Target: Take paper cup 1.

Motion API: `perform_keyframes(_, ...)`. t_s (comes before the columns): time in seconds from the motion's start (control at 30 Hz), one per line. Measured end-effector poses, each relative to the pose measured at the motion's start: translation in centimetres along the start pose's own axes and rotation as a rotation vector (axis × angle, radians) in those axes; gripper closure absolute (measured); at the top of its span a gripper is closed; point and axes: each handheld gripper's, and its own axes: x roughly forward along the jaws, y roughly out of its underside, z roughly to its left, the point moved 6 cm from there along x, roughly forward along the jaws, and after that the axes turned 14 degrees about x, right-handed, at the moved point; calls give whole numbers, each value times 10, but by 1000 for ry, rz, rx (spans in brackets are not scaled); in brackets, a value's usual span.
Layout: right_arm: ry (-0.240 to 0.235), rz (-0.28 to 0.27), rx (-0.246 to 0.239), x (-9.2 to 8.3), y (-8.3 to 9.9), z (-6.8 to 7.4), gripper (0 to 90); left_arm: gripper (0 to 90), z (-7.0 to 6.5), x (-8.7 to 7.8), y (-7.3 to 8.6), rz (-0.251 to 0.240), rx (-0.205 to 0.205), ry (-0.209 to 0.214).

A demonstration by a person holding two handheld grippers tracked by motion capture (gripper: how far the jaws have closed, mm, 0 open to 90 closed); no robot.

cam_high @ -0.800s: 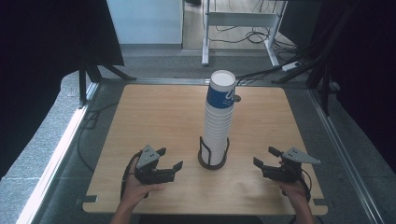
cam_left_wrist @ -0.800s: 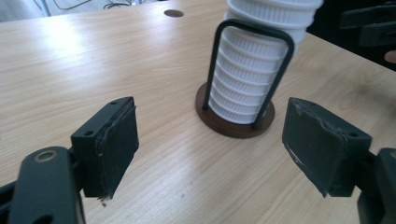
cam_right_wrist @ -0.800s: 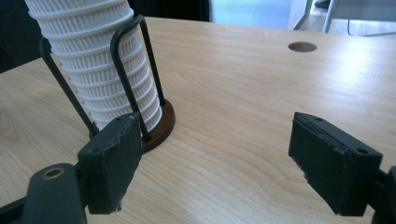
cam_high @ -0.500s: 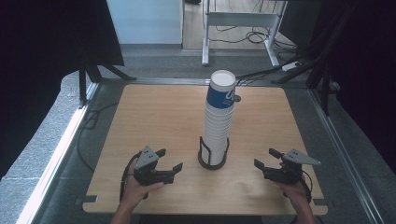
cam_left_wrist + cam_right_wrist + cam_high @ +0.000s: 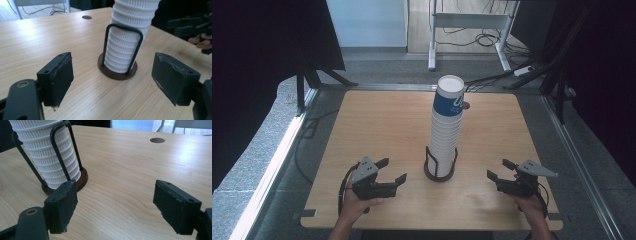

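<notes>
A tall stack of white ribbed paper cups, the top one blue-banded, stands in a dark wire holder with a round brown base at the table's near centre. My left gripper rests low on the table to the stack's left, open and empty, jaws pointing at the holder. In the left gripper view the stack stands beyond the open left gripper. My right gripper sits to the stack's right, also open and empty. In the right gripper view the stack is left of and beyond the open right gripper.
The wooden table has a small round hole behind the stack. A metal frame runs along its edges. On the floor beyond lie cables and a white desk frame. Dark curtains hang on both sides.
</notes>
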Motion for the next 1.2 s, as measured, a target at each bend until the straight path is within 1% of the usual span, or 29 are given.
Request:
perform_keyframes(0.1,-4,1,2,0,1,-1,201,178,-1,1,-4,-11,0,-1)
perform_keyframes(0.13,-10,3,2,0,1,1,207,178,-3,4,-8,-8,11,5)
perform_keyframes(0.17,-10,3,2,0,1,1,207,179,-3,4,-8,-8,11,5)
perform_keyframes(0.2,-29,5,-5,-1,1,4,213,180,-5,7,-14,-4,34,16)
perform_keyframes(0.23,-29,5,-5,-1,1,4,213,180,-5,7,-14,-4,34,16)
perform_keyframes(0.27,-47,4,-19,-3,1,7,215,179,-6,9,-18,-6,46,22)
perform_keyframes(0.37,-55,3,-25,-4,0,10,215,175,-7,16,-31,-23,60,35)
perform_keyframes(0.47,-60,0,-30,-4,-1,14,215,162,-6,25,-43,-33,61,37)
perform_keyframes(0.5,-60,0,-30,-4,-1,14,215,162,-5,27,-46,-38,59,47)
perform_keyframes(0.53,-61,4,-33,-3,-1,14,215,153,-3,33,-51,-45,51,74)
perform_keyframes(0.57,-62,9,-30,-2,1,15,216,151,-3,33,-51,-45,51,74)
perform_keyframes(0.6,-60,14,-33,-1,2,14,217,151,0,39,-54,-45,41,86)
perform_keyframes(0.63,-60,14,-33,-1,2,14,217,151,0,39,-54,-45,41,86)
perform_keyframes(0.7,-57,24,-36,0,5,14,218,151,2,45,-57,-45,31,96)
perform_keyframes(0.73,-55,24,-38,-1,5,14,219,149,2,50,-60,-42,39,100)
perform_keyframes(0.8,-54,21,-35,-1,4,13,220,148,1,53,-62,-40,45,107)
perform_keyframes(0.9,-51,17,-35,-2,3,12,223,146,0,60,-69,-38,70,110)
perform_keyframes(0.93,-56,24,-35,-2,4,12,225,145,0,64,-73,-37,79,115)
perform_keyframes(0.97,-56,24,-35,-2,4,12,225,141,0,64,-73,-37,79,115)
perform_keyframes(1.0,-61,32,-42,-1,6,13,226,140,-1,67,-77,-37,89,117)
perform_keyframes(1.1,-66,45,-49,0,7,15,226,130,-2,72,-80,-32,113,124)
perform_keyframes(1.17,-67,48,-51,1,8,15,226,119,-2,74,-81,-29,120,122)
perform_keyframes(1.2,-66,57,-52,2,9,15,226,119,-1,77,-81,-26,130,117)
